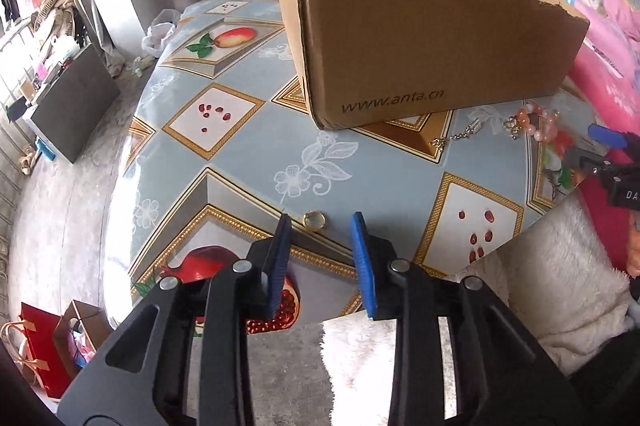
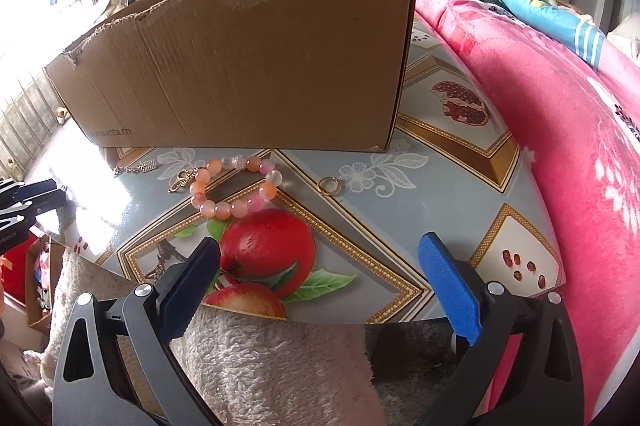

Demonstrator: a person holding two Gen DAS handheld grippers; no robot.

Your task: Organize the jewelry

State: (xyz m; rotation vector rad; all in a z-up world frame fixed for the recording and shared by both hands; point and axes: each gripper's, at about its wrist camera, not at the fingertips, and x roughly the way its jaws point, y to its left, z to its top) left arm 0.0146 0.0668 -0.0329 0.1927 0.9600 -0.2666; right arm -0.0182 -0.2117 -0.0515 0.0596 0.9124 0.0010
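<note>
A small gold ring (image 1: 315,219) lies on the patterned tablecloth near the table's front edge. My left gripper (image 1: 320,222) hangs just over it, its blue pads (image 1: 280,258) narrowed on either side of the ring with gaps showing on both sides. A pink and orange bead bracelet (image 2: 224,210) lies in front of the cardboard box (image 2: 248,66), with a thin chain (image 2: 136,169) and a small gold clasp piece (image 2: 182,182) to its left and a second gold ring (image 2: 329,185) to its right. My right gripper (image 2: 320,244) stands wide open and empty, short of the bracelet.
The torn-rimmed box (image 1: 420,38) fills the back of the table (image 1: 248,166). A pink blanket (image 2: 560,146) borders the table on the right. A white fluffy cloth (image 2: 260,358) lies against the near edge. Bags (image 1: 44,346) stand on the floor at left.
</note>
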